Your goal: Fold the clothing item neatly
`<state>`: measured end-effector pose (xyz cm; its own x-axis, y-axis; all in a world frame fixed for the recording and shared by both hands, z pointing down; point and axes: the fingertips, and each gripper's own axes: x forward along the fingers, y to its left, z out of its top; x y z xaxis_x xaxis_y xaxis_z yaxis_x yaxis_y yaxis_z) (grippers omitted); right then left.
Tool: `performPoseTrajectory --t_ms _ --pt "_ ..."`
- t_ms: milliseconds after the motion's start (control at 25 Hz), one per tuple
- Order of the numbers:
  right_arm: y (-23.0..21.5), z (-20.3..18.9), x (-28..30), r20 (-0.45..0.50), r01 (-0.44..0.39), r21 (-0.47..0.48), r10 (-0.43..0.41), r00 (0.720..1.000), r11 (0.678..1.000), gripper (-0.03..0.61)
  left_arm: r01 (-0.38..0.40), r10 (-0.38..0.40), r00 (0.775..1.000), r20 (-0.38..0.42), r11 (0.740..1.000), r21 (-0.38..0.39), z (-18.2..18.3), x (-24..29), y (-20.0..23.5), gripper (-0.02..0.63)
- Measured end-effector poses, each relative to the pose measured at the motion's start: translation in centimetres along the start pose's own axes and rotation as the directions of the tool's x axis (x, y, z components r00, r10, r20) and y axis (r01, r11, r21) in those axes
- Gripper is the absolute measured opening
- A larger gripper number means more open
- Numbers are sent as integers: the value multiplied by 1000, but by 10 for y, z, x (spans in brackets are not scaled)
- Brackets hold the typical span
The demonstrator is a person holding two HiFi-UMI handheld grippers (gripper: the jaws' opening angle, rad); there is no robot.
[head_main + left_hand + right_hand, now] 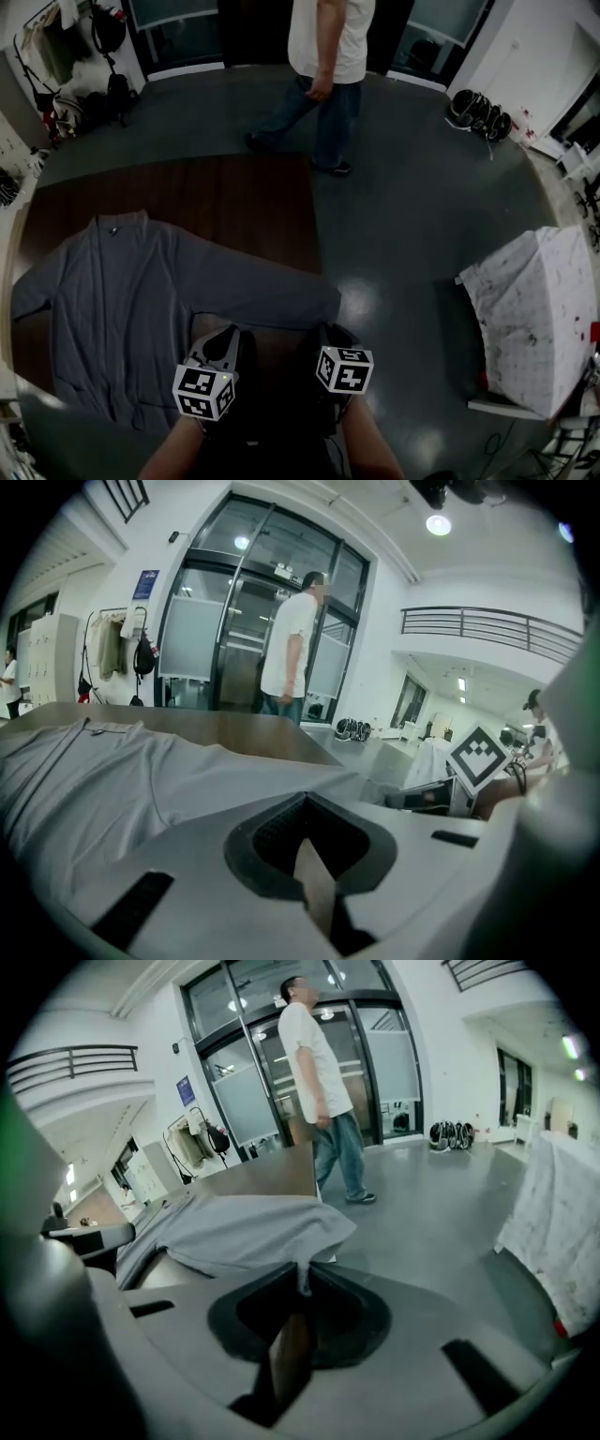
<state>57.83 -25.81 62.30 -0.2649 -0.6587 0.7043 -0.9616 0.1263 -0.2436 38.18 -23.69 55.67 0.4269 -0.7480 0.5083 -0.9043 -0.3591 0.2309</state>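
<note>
A grey long-sleeved garment (122, 309) lies spread on the dark wooden table (244, 202), collar at the far side. One sleeve (281, 300) reaches right to the table's edge. My right gripper (330, 330) sits at that sleeve's near edge. In the right gripper view a tip of the sleeve fabric (302, 1274) hangs into the narrow gap of my right gripper (298, 1302), pinched there. My left gripper (217, 339) rests at the garment's lower hem. In the left gripper view it (307, 846) is shut, with the grey cloth (94, 780) lying just beyond it and no fabric showing between the jaws.
A person (323, 66) in a white shirt and jeans walks on the grey floor beyond the table. A white cloth-covered stand (534, 319) is at the right. Shoes (478, 112) lie at the far right; bags hang on a rack (103, 37) at the far left.
</note>
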Motion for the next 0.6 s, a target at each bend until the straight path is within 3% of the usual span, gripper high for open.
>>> performPoseTrajectory --t_ms 600 --pt "77 77 -41 199 121 -95 -100 975 988 23 -13 18 992 123 999 -43 15 -101 98 8"
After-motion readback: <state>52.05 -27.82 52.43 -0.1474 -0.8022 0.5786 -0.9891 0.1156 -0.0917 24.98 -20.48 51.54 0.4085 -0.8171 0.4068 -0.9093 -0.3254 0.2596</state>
